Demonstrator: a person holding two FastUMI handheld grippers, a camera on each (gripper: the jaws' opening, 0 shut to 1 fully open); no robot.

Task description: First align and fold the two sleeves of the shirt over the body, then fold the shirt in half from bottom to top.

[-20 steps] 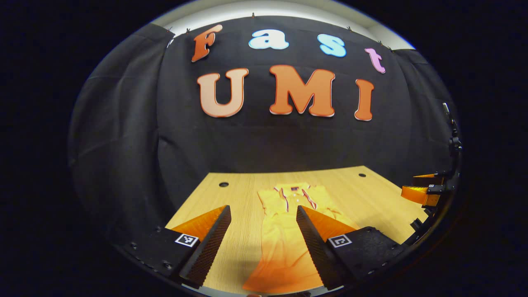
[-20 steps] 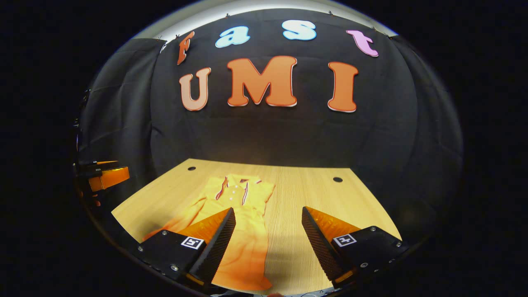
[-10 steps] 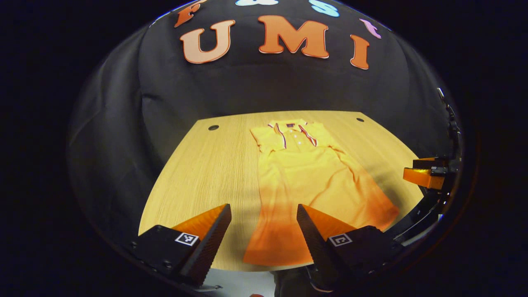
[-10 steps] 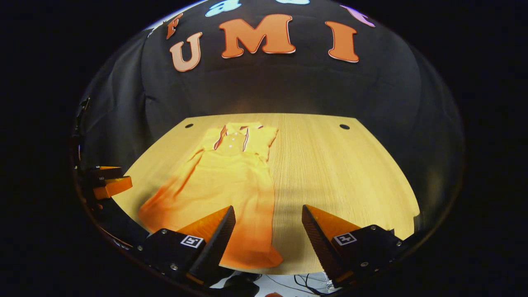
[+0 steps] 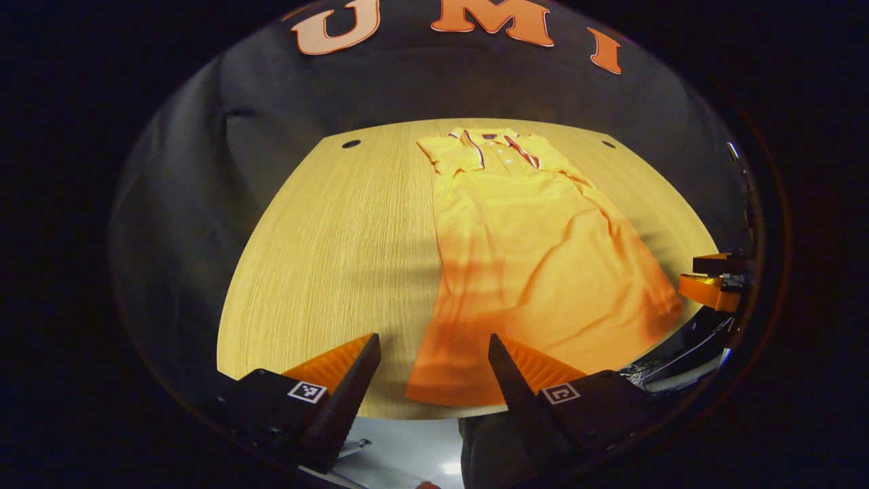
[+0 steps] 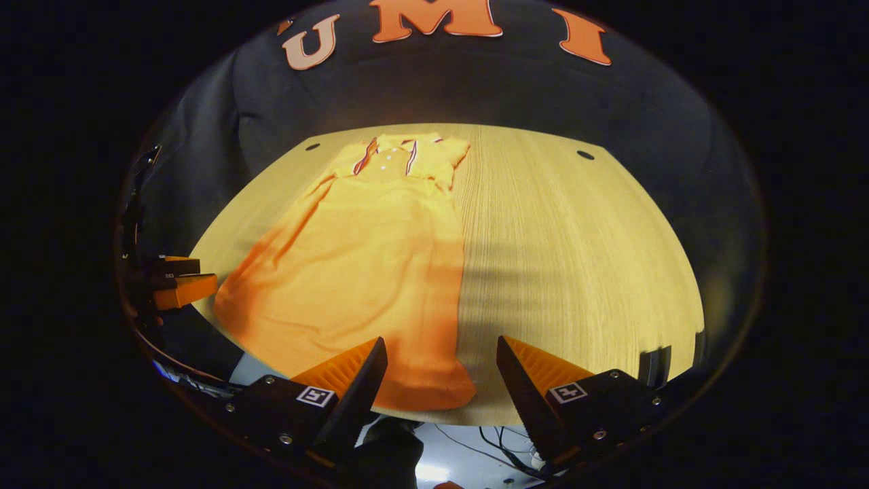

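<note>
**Kid:** Shirt (image 5: 536,258) first! In the left gripper view it lies flat on the counter (image 5: 339,238). Its collar (image 5: 499,146) is at the far end. Its bottom edge is close to us. Where is the left gripper (image 5: 434,370)?

**Helper:** It hangs over the near edge of the counter, above the bottom left corner of the shirt. Its fingers are spread apart and hold nothing. Off to the side you can see the other gripper (image 5: 713,282) by the far corner of the hem.

**Kid:** And in the right gripper view?

**Helper:** The same shirt (image 6: 366,272) is there, more to the left side of the counter (image 6: 577,258). The right gripper (image 6: 441,373) is spread wide too, with nothing in it. It hangs over the near counter edge, beside the other bottom corner. The collar (image 6: 394,153) looks far away.

**Kid:** Is the shirt hard to pick up?

**Helper:** I think it is light, soft and floppy. It will bend and bunch if you pull it in the middle. The sleeves look tucked in close by the collar, but I cannot tell if they are folded right. I would pinch thin edges, like a sleeve end or the two hem corners.
</note>
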